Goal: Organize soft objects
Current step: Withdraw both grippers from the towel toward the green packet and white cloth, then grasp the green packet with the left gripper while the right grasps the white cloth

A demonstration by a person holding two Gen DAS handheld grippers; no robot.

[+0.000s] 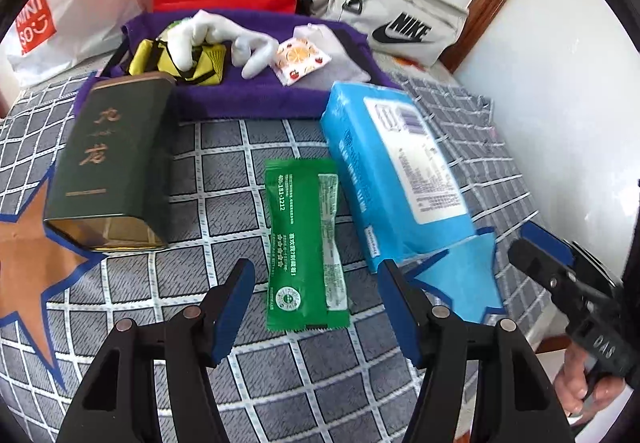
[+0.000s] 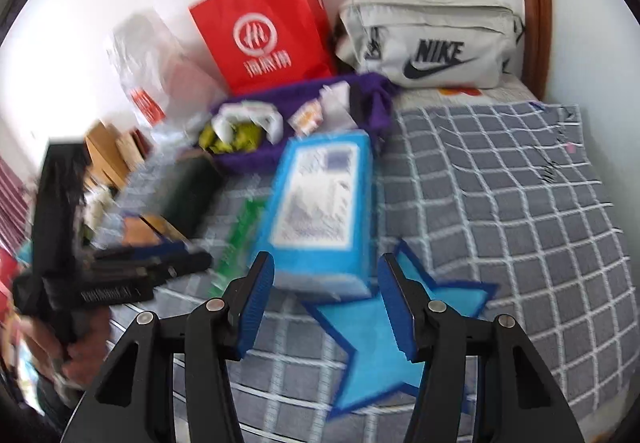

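1. Left wrist view, far left: a brown star patch [image 1: 28, 243] sits on the grey checked bedcover [image 1: 224, 147], and a dark green tin [image 1: 116, 167] lies on its side just right of it, open end toward the camera.
2. Behind the tin, a purple towel [image 1: 240, 95] carries small soft things — a yellow pouch [image 1: 176, 61], a white sock [image 1: 248, 47] and a fruit-print sachet [image 1: 300, 59].
3. At the centre, a green packet [image 1: 306, 247] lies flat on the bedcover, between and just beyond the left gripper [image 1: 316, 283] fingers; the jaws stand partly apart, with nothing pressed between the pads.
4. Right of the packet, touching its edge, the blue tissue pack [image 1: 392, 171] lies slanted, its near end over a blue star patch [image 1: 464, 279].
5. At the far right edge, the right gripper [image 1: 540, 247] comes in, held by a hand [image 1: 580, 383].
6. Right wrist view — blurred: the other tool and the hand [image 2: 80, 355] holding it sit at the left, the tissue pack's near end lies just ahead of the right gripper's [image 2: 326, 299] pads, and its jaws are half apart and empty.
7. At the back stand a red paper bag [image 2: 264, 27] and a grey Nike bag [image 2: 432, 43].
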